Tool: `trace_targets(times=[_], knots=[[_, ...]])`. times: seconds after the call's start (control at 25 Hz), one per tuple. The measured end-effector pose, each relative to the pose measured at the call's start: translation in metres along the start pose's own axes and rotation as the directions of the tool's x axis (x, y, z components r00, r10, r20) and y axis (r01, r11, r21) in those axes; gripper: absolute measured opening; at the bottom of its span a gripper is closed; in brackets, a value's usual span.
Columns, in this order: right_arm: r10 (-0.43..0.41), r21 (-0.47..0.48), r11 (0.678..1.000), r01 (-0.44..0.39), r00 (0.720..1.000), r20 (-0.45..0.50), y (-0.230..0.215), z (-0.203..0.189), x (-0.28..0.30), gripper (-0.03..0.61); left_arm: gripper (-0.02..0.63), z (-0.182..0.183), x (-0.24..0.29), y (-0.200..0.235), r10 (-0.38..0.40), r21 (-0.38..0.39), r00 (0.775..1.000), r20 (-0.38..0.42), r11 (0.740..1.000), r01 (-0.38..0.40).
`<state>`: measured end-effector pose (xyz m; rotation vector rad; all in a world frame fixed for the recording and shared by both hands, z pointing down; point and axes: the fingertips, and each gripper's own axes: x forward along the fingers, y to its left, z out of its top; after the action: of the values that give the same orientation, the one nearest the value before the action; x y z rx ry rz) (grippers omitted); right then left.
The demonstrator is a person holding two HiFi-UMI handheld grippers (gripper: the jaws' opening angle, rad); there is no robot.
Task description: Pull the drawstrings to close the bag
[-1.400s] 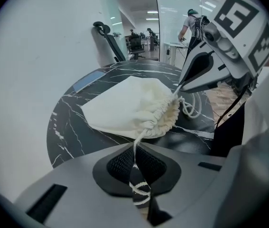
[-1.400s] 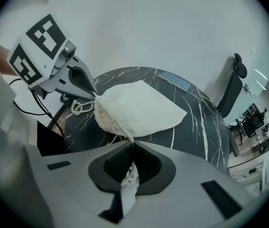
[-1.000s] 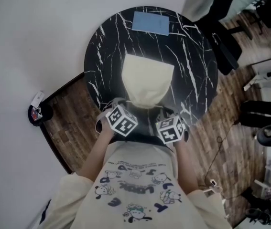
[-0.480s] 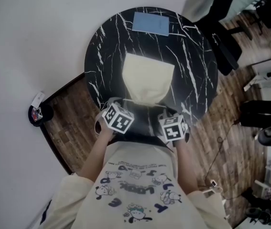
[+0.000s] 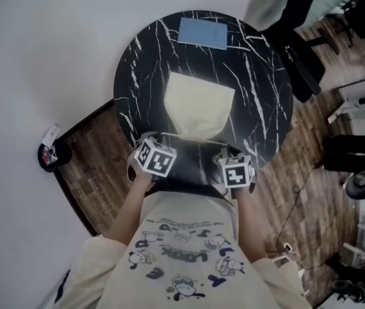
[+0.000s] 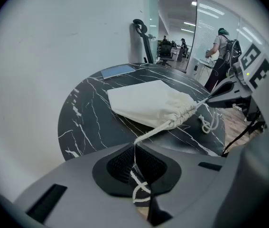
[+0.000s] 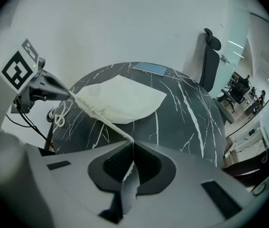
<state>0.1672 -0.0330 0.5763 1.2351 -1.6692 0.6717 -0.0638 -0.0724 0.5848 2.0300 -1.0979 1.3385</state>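
A cream drawstring bag (image 5: 198, 105) lies in the middle of the round black marble table (image 5: 266, 89), its gathered mouth toward me. My left gripper (image 5: 155, 157) sits at the near table edge, shut on one white drawstring (image 6: 165, 126) that runs taut from its jaws to the puckered mouth (image 6: 185, 112). My right gripper (image 5: 236, 172) is to its right, shut on the other drawstring (image 7: 106, 122), also taut. In the left gripper view the bag (image 6: 146, 102) sits beyond the left gripper (image 6: 135, 146). In the right gripper view, the bag (image 7: 122, 100) lies past the right gripper (image 7: 133, 144). A knotted cord loop (image 7: 60, 118) hangs slack.
A blue sheet (image 5: 202, 31) lies at the table's far edge. A black office chair (image 7: 211, 56) stands beyond the table near the white wall. Wooden floor surrounds the table; a person (image 6: 220, 49) stands far off in the office.
The two grippers have drifted slightly apart along the near table edge, the left one leftward and the right one rightward, keeping both strings taut.
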Motion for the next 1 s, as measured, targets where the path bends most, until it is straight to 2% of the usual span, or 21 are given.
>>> trace_targets(times=[0.16, 0.32, 0.48, 0.6, 0.64, 0.68, 0.72, 0.76, 0.88, 1.0], knots=[[-0.001, 0.016, 1.000, 0.001, 1.000, -0.010, -0.005, -0.005, 0.002, 0.017, 0.048, -0.002, 0.001, -0.001, -0.012, 0.003, 1.000, -0.008, 1.000, 0.012], [0.012, 0.043, 0.999, -0.011, 1.000, -0.023, -0.005, -0.013, 0.005, 0.017, 0.048, -0.002, 0.001, -0.008, -0.064, -0.019, 0.998, -0.007, 0.998, 0.064], [0.065, 0.076, 0.995, -0.065, 0.998, -0.002, 0.000, -0.015, 0.004, 0.018, 0.049, -0.003, 0.000, -0.015, -0.108, -0.022, 0.994, 0.015, 0.994, 0.109], [0.123, 0.151, 0.980, -0.126, 0.992, 0.030, 0.005, -0.013, 0.000, 0.020, 0.063, -0.007, -0.001, -0.017, -0.162, -0.092, 0.986, 0.035, 0.982, 0.165], [0.133, 0.168, 0.976, -0.137, 0.991, 0.034, 0.005, -0.014, -0.001, 0.022, 0.109, -0.008, -0.002, -0.017, -0.183, -0.120, 0.982, 0.045, 0.975, 0.187], [0.138, 0.176, 0.974, -0.143, 0.990, 0.036, 0.006, -0.015, -0.002, 0.042, 0.158, -0.009, -0.003, -0.017, -0.198, -0.140, 0.979, 0.055, 0.969, 0.204], [0.141, 0.175, 0.974, -0.145, 0.989, 0.038, 0.006, -0.016, -0.003, 0.131, 0.167, -0.010, -0.005, -0.017, -0.207, -0.148, 0.976, 0.062, 0.965, 0.215], [0.140, 0.172, 0.975, -0.144, 0.989, 0.039, 0.006, -0.016, -0.005, 0.187, 0.167, -0.011, -0.007, -0.016, -0.210, -0.147, 0.975, 0.068, 0.965, 0.218], [0.124, 0.180, 0.975, -0.132, 0.991, 0.057, 0.003, -0.018, -0.016, 0.186, 0.173, -0.017, -0.017, -0.008, -0.195, -0.135, 0.977, 0.084, 0.969, 0.205], [0.107, 0.215, 0.968, -0.132, 0.987, 0.122, -0.005, -0.010, -0.031, 0.180, 0.172, -0.014, -0.032, 0.005, -0.173, -0.170, 0.974, 0.147, 0.965, 0.197]])
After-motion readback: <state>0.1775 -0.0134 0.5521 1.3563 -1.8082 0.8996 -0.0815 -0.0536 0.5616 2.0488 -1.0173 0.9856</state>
